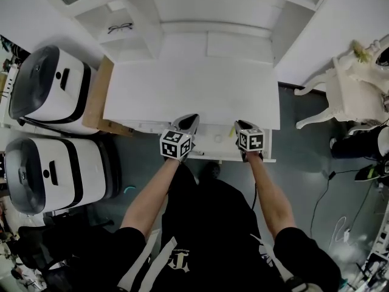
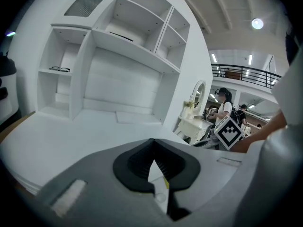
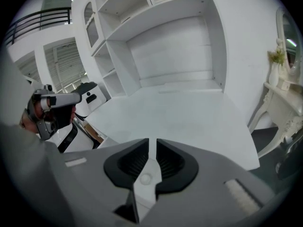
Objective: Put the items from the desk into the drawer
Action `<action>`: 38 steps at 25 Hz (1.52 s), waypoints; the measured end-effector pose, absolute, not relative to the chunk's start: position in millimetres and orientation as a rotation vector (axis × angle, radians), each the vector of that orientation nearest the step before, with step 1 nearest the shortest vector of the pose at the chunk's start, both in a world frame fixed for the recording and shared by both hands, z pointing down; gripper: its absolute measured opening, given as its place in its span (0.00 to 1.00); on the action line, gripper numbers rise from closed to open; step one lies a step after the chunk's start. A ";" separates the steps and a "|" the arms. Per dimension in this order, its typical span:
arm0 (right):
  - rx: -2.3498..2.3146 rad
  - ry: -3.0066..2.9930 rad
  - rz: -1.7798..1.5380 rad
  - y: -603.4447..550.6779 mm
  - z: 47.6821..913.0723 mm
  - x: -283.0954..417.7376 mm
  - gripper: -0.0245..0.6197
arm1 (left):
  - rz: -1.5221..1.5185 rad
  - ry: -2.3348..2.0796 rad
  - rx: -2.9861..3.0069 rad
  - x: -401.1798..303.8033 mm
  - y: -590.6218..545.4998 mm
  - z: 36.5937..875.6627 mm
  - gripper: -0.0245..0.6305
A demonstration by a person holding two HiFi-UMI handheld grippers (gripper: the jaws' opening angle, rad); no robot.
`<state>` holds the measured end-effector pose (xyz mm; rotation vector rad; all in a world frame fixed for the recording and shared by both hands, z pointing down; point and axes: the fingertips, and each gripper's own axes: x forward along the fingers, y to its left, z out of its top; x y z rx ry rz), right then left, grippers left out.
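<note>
The white desk (image 1: 182,90) stands under a white shelf unit. Just below its front edge is the drawer front (image 1: 206,143) with a round knob (image 1: 217,139); whether the drawer stands ajar I cannot tell. My left gripper (image 1: 189,121) hovers over the front edge left of the knob, its jaws (image 2: 152,143) meeting at the tips with nothing between them. Right of the knob, my right gripper (image 1: 242,126) is at the same edge. Its jaws (image 3: 152,143) leave a narrow slit and hold nothing. A pair of black glasses (image 1: 120,27) lies on a left shelf (image 2: 60,69).
Two white-and-black appliances (image 1: 51,87) (image 1: 48,172) stand left of the desk, beside a cardboard sheet (image 1: 100,96). An ornate white side table (image 1: 346,84) stands to the right. Cables trail on the dark floor (image 1: 322,205). People stand far off (image 2: 221,103).
</note>
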<state>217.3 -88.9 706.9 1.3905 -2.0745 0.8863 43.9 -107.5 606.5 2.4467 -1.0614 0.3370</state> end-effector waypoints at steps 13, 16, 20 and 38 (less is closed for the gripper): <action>1.480 -2.238 0.733 -134.3 613.8 211.9 0.07 | 0.231 -1.129 2.506 35.2 -125.3 552.1 0.04; 1.502 -2.284 0.695 -143.4 588.7 210.3 0.05 | 0.221 -1.134 2.525 36.2 -129.6 541.0 0.04; 1.525 -2.343 0.640 -152.3 554.1 208.0 0.04 | 0.190 -1.137 2.560 39.5 -135.7 520.9 0.04; 1.628 -2.488 0.365 -159.4 440.5 216.6 0.04 | 0.084 -1.144 2.710 49.4 -154.2 444.5 0.04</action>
